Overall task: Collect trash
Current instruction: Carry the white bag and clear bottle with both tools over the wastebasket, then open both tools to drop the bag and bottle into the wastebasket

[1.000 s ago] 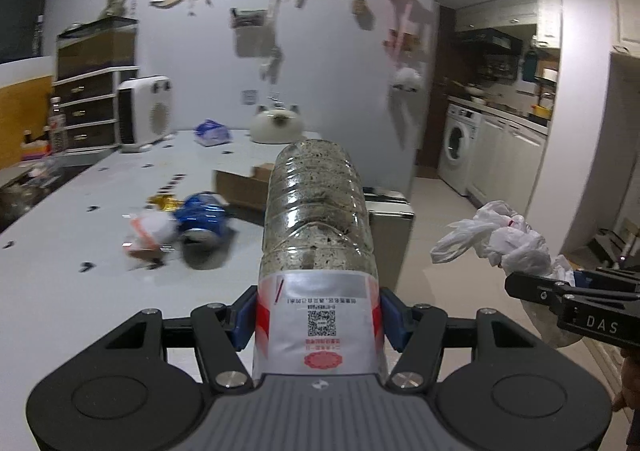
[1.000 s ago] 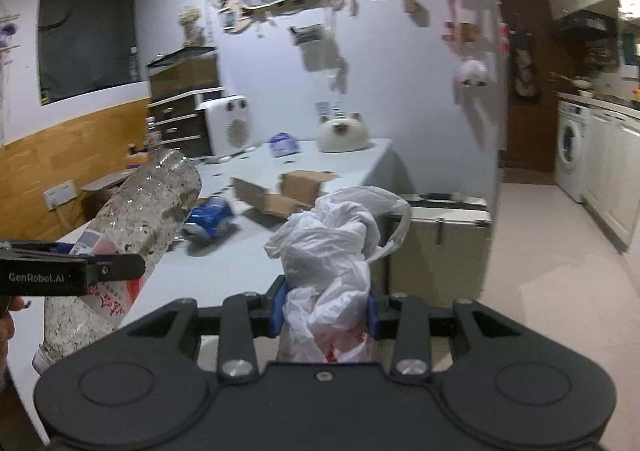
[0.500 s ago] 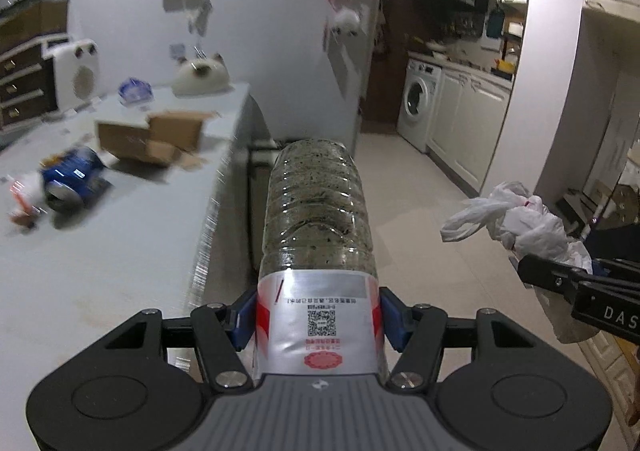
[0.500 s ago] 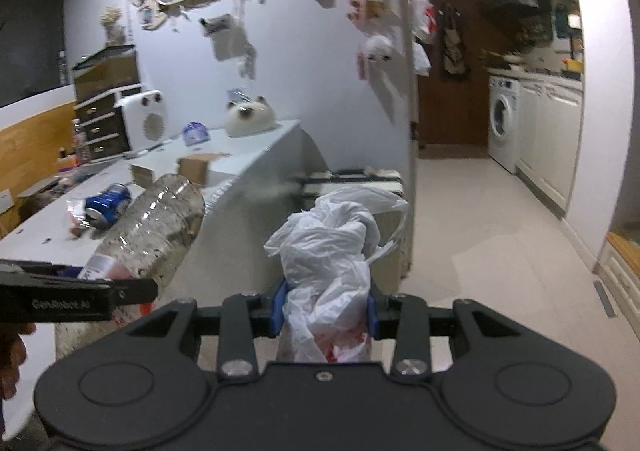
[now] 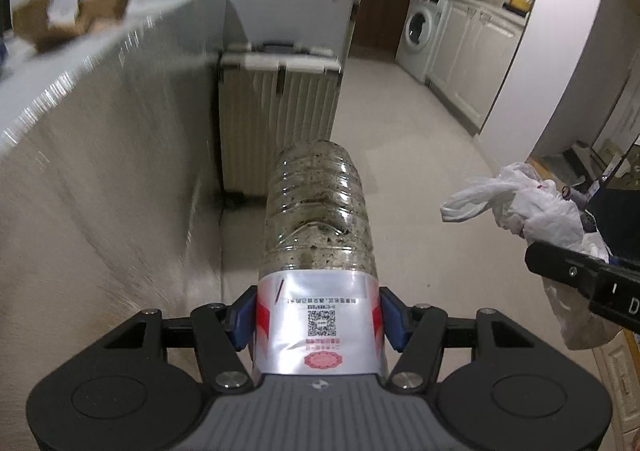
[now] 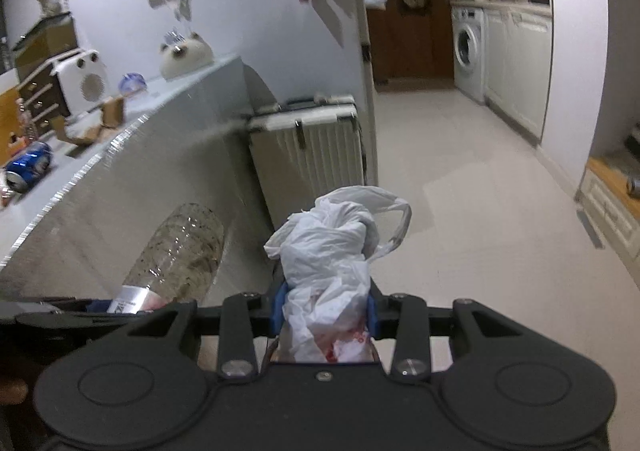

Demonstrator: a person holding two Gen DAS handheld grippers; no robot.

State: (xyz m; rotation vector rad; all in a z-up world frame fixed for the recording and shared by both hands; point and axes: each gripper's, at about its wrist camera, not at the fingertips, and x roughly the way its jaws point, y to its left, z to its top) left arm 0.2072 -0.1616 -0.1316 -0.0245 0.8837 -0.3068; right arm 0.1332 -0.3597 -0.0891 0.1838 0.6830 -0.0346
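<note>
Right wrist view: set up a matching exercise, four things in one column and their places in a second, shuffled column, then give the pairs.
Things:
1. plastic bottle
2. white plastic bag
3. blue can
4. suitcase

Places:
A. lying on the table top
B. clamped in the right gripper
C. standing on the floor at the end of the table
D. clamped in the left gripper

Pairs: 1-D, 2-B, 3-A, 4-C
</note>
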